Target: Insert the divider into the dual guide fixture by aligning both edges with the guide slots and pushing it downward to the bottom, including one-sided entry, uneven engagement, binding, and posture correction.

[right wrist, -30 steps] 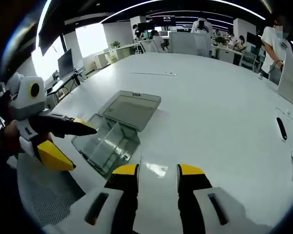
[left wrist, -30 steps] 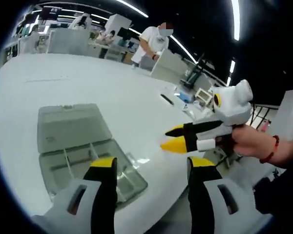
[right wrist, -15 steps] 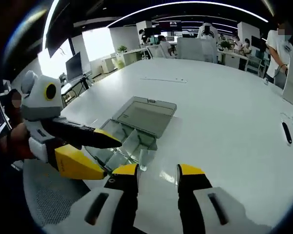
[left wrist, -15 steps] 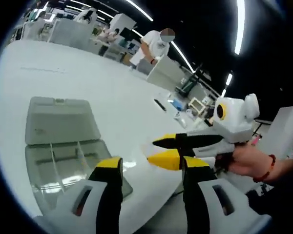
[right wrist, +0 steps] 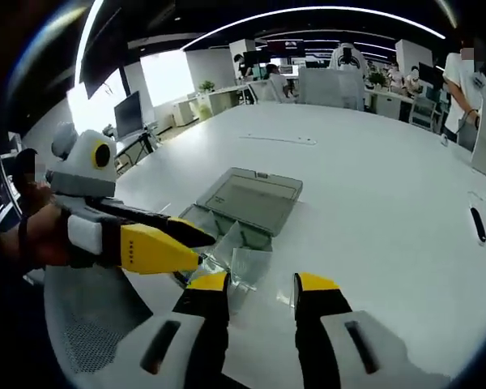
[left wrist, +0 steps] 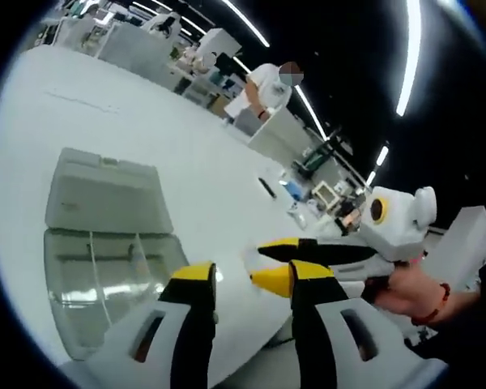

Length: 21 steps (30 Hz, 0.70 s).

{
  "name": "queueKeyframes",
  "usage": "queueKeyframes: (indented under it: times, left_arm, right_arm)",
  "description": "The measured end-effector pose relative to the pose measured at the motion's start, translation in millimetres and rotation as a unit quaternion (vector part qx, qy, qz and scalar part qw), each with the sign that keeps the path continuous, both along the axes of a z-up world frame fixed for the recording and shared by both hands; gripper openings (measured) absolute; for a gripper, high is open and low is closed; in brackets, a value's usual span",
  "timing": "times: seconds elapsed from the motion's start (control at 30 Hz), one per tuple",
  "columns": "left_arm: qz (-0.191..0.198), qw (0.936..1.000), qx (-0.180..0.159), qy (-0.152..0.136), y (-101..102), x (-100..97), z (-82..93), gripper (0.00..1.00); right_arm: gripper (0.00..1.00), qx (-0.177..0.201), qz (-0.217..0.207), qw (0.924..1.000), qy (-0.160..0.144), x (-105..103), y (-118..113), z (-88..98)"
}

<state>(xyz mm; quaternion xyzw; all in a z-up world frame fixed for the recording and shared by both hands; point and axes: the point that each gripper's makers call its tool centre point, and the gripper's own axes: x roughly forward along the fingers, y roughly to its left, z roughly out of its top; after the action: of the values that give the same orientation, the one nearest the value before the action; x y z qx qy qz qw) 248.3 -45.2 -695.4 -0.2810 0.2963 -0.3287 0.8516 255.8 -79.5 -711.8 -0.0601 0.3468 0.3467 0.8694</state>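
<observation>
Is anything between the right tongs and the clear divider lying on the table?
Nothing visible. The divider lies flat on the table just ahead of the right tongs. The left tongs reach in from the side, over the open box, not across that path.

Both tools share one build: the left gripper point(left wrist: 247, 284) and right gripper point(right wrist: 262, 282) have white moulded bodies with dark slots, black jaws and yellow tips. At three o'clock in the left gripper view, the hand point(left wrist: 409, 293) wears a red bracelet point(left wrist: 444, 290) and dark sleeve point(left wrist: 470, 324).
</observation>
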Motion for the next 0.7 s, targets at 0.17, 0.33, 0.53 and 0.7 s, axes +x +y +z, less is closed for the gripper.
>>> queueKeyframes:
  times: [0.17, 0.33, 0.53, 0.7]
  left_arm:
    - [0.017, 0.9994, -0.024, 0.019, 3.4, 0.5, 1.6, 0.28]
    - [0.022, 0.9987, -0.036, 0.027, 4.2, 1.7, 3.7, 0.21]
    - [0.024, 0.9971, -0.058, 0.043, 1.1, 0.7, 1.2, 0.13]
    - [0.024, 0.9961, -0.068, 0.052, 0.9, 0.1, 0.0, 0.05]
  right_arm:
    - [0.27, 0.002, 0.01, 0.9999, -0.006, -2.1, 6.3, 3.4]
    - [0.27, 0.004, 0.018, 0.9998, -0.009, -5.0, 10.6, 5.9]
    - [0.27, 0.002, 0.027, 0.9995, -0.017, -7.7, 15.7, 8.3]
    - [0.27, 0.011, 0.028, 0.9994, -0.019, -10.1, 17.6, 9.2]
